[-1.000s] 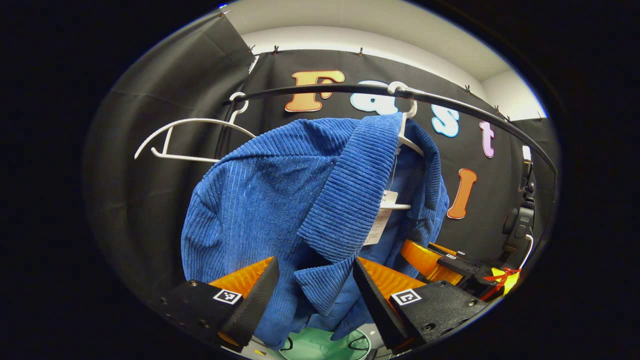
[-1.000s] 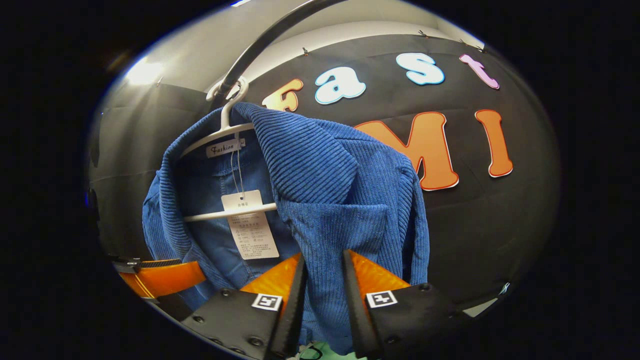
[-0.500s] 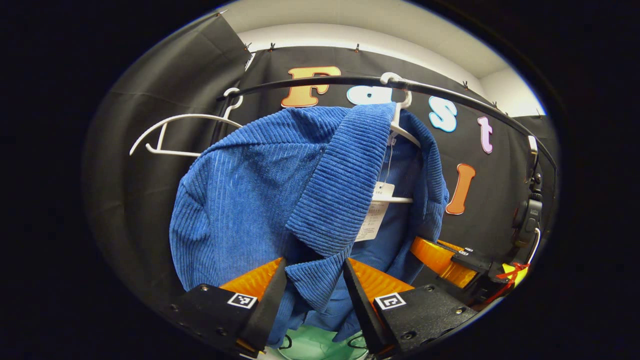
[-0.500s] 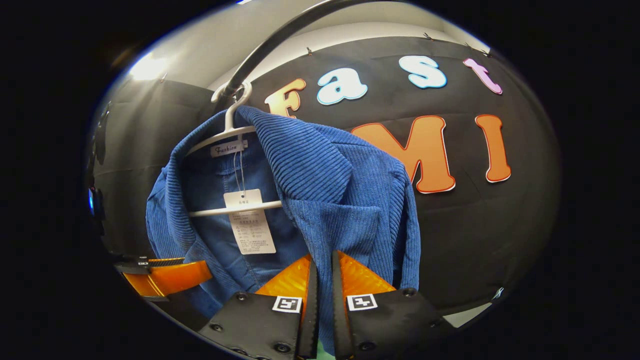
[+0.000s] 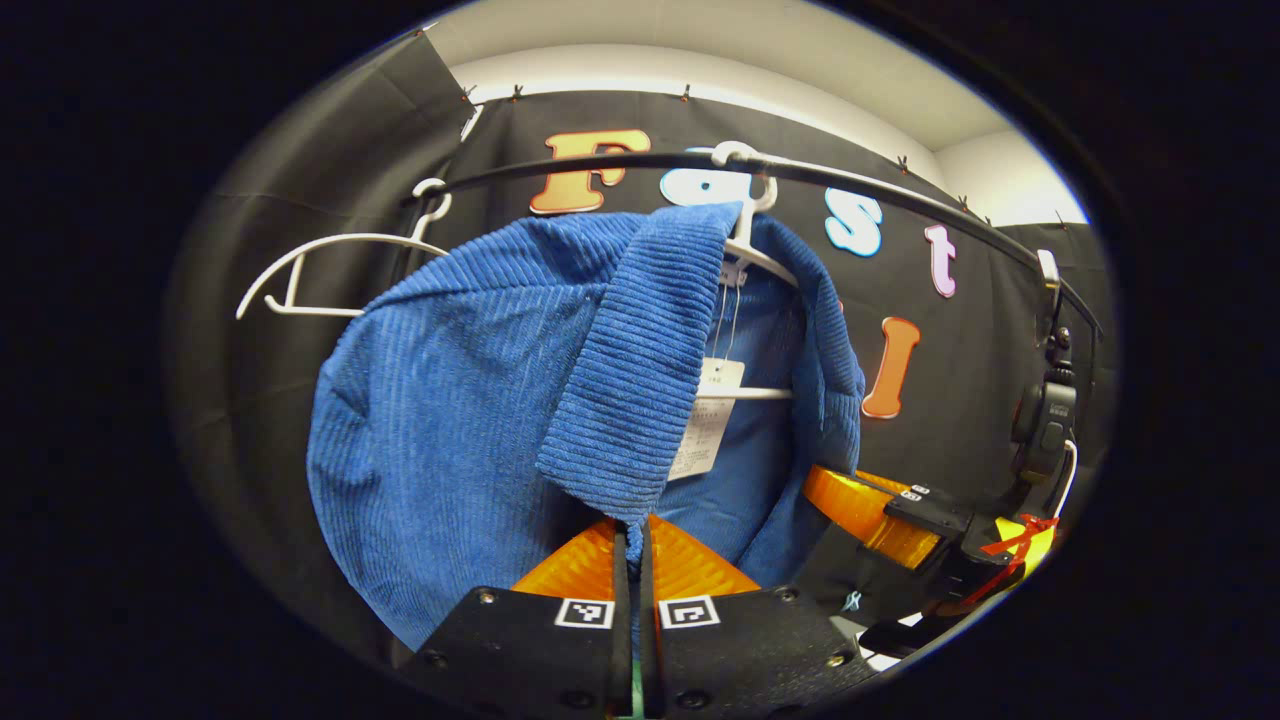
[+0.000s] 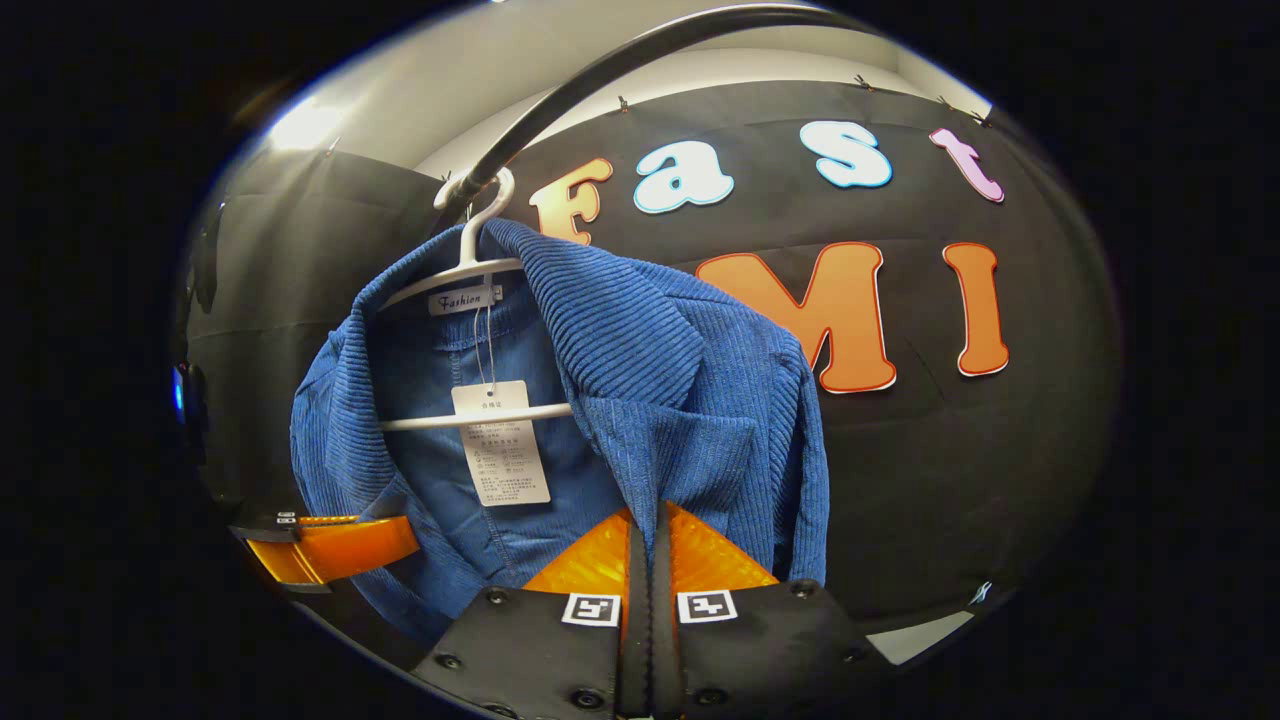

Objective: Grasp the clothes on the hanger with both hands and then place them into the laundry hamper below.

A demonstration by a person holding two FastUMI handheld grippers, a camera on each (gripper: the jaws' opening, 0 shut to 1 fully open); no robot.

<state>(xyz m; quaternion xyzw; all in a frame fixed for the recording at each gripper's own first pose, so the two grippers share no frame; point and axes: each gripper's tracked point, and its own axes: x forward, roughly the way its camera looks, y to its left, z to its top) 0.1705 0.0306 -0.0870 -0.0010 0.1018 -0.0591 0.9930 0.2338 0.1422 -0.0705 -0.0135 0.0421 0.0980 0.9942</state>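
Pinching the blue corduroy jacket (image 5: 450, 400) with my left claw (image 5: 632, 540) and right claw (image 6: 648, 530), both clamped; it hangs on its white hanger (image 6: 470, 265).

Blue ribbed corduroy jacket (image 5: 470, 400), white hangers (image 5: 300, 270), black rail (image 5: 600, 165)

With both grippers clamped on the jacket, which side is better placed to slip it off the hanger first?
Probably left: the left gripper pinches the lapel tip of the blue corduroy jacket, whose shoulder looks bunched loose beside the white hanger. The right gripper grips lower front cloth.

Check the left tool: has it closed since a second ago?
Yes. The left tool has closed its fingers inward onto the blue corduroy jacket's lapel, which hangs between them under the black rail.
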